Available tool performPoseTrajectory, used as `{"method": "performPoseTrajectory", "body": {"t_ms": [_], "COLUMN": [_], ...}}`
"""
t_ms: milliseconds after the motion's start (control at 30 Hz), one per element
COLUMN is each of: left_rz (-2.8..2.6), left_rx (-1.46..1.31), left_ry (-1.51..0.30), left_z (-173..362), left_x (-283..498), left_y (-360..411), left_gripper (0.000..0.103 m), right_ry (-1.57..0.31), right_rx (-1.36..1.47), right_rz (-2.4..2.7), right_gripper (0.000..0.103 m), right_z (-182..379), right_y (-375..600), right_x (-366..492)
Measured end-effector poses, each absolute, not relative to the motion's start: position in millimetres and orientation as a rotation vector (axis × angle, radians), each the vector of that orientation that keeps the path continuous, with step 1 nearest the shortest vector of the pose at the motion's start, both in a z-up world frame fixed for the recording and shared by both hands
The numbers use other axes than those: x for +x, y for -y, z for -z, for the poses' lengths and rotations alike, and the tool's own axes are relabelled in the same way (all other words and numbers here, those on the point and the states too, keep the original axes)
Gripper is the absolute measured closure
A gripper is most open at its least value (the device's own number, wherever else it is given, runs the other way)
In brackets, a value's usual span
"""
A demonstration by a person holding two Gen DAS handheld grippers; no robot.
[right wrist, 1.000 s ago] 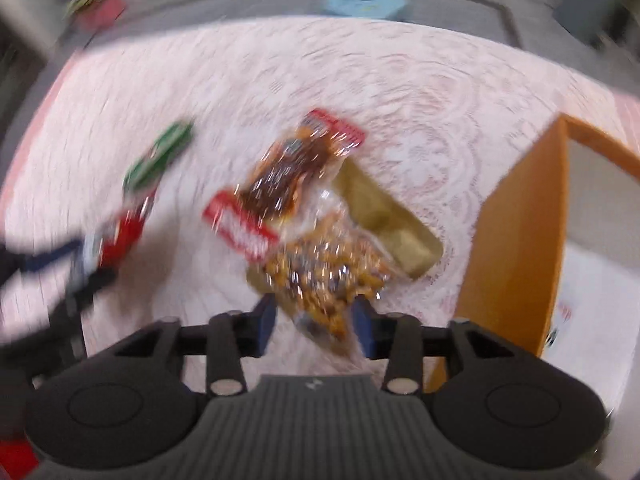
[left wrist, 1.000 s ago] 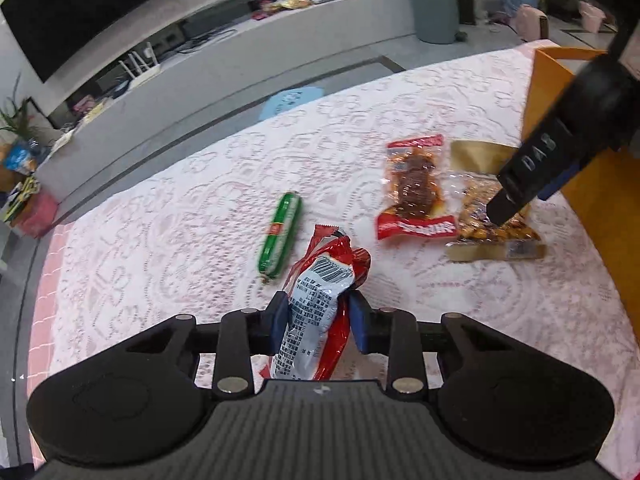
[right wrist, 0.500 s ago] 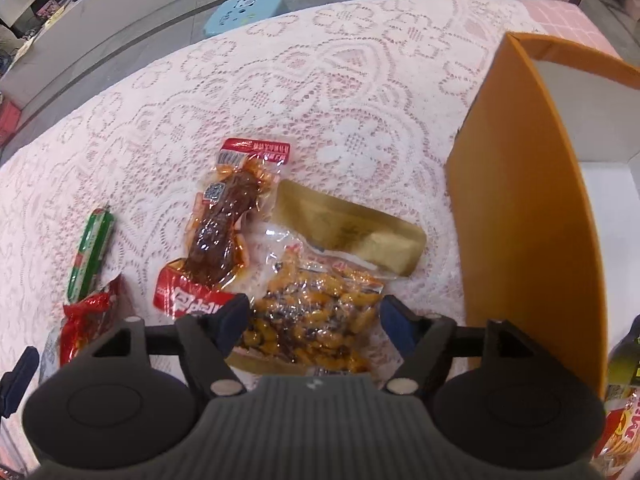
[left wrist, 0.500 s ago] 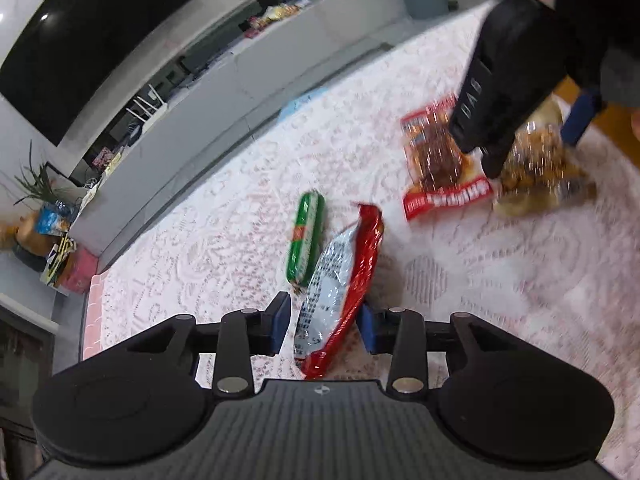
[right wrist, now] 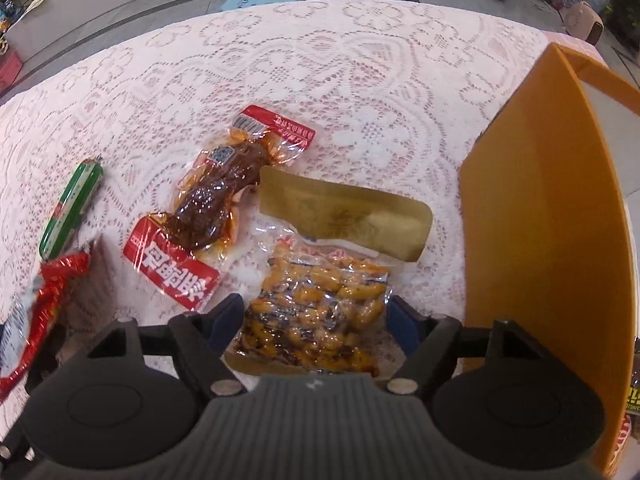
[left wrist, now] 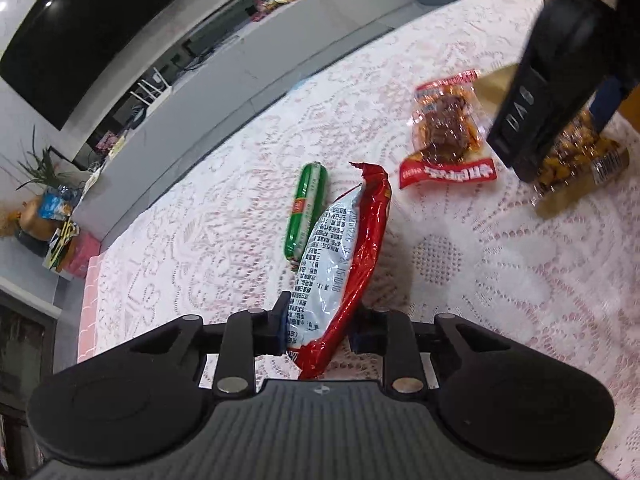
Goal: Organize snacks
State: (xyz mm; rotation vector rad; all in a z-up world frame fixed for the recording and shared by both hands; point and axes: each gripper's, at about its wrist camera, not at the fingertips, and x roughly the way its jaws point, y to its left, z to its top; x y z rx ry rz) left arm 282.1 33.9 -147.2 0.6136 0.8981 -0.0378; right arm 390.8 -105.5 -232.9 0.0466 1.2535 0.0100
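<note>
On the lace-covered desk (right wrist: 360, 60), the left claw (left wrist: 320, 334) is closing on a crinkly red-and-silver foil snack packet (left wrist: 340, 256). The right claw (right wrist: 316, 324), spread, straddles a clear bag of glossy orange snacks (right wrist: 320, 316), beside an orange box (right wrist: 540, 240).

Two close wrist views, steeply down over one lace tablecloth (left wrist: 500, 280), same snack packets shared.

orange box wall (right wrist: 540, 208) blocks right, lace tablecloth (right wrist: 360, 80) clear
</note>
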Motion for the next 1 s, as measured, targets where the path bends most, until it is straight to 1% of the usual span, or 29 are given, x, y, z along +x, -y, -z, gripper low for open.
{"method": "performPoseTrajectory", "body": {"t_ms": [567,1000], "left_rz": [0.058,0.142], "left_rx": [0.382,0.189], "left_ry": [-0.869,-0.897], "left_z": [83.4,36.5], "left_x": [256.3,223.7], "left_y": [-36.6,-32.8], "left_gripper": [0.074,0.074], "right_ry": [-1.220,-1.172], "right_rx": [0.015,-0.147], "right_rz": [-0.143,-0.381], "right_gripper": [0.029,0.030], "right_z": [182.3,132.7], "right_y": [113.2,110.8], "right_x": [345.7,280.8]}}
